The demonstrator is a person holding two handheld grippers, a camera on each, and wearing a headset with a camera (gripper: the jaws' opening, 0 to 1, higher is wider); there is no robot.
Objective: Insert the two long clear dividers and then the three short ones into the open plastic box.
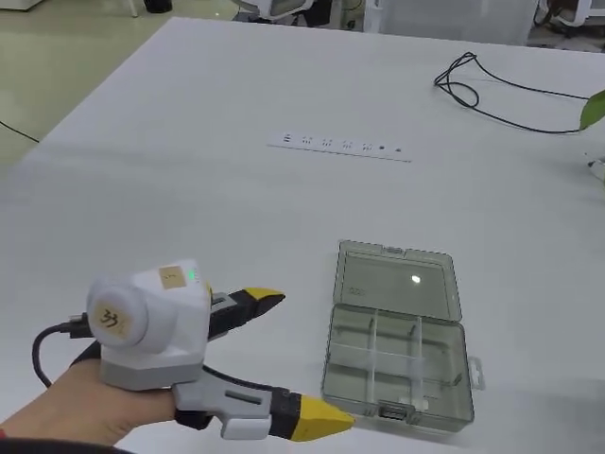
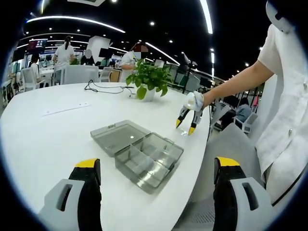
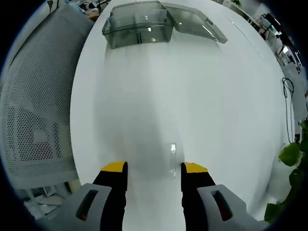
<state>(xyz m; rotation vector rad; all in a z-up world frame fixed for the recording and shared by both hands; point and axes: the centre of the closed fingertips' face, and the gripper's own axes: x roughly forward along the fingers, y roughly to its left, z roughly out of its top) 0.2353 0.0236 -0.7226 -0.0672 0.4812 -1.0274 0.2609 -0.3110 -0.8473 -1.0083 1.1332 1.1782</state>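
Jaws gape on left hand-held gripper [image 1: 316,357] and right hand-held gripper [image 3: 154,166], the latter near clear divider [image 3: 173,159].

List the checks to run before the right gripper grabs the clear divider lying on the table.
1. The right gripper is open: ok.
2. The divider lies between its jaws: ok, though nearer one jaw.
3. Whether the divider is long or short: cannot tell.
4. The box has its lid open: ok.
5. The left gripper is open and apart from the box: ok.
6. Free slot left in the box: cannot tell.
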